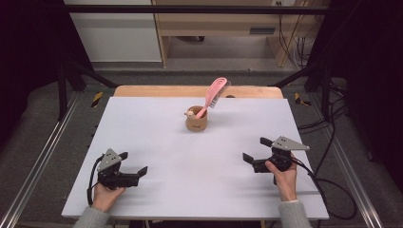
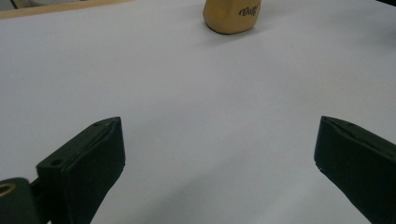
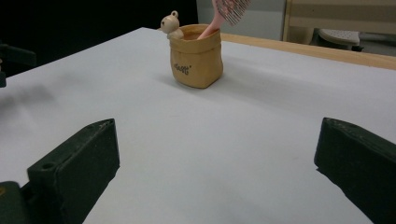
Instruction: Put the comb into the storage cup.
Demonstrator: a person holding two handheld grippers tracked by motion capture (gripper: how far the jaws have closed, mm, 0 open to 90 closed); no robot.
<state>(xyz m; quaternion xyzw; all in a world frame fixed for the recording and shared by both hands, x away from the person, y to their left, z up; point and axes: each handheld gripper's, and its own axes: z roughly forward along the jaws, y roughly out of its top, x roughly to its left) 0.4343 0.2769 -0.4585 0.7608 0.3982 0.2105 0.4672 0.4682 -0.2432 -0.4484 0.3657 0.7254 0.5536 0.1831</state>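
Pink brush [image 1: 216, 91] stands in tan holder [image 1: 196, 120] near the worktop's [image 1: 157, 142] far edge; both grippers [image 1: 134, 164] [image 1: 256, 149], jaws apart, sit well short, path unobstructed.

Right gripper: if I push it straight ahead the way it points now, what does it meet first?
Probably the tan cup holding the pink brush. The right gripper is open, with bare white table between it and the cup. The cup sits slightly left of centre, so it might only graze.

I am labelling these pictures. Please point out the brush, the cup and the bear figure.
brush [image 1: 216, 90]: high view, on the pink head.
cup [image 3: 196, 63]: right gripper view, on the front wall.
bear [image 3: 170, 24]: right gripper view, on its head.
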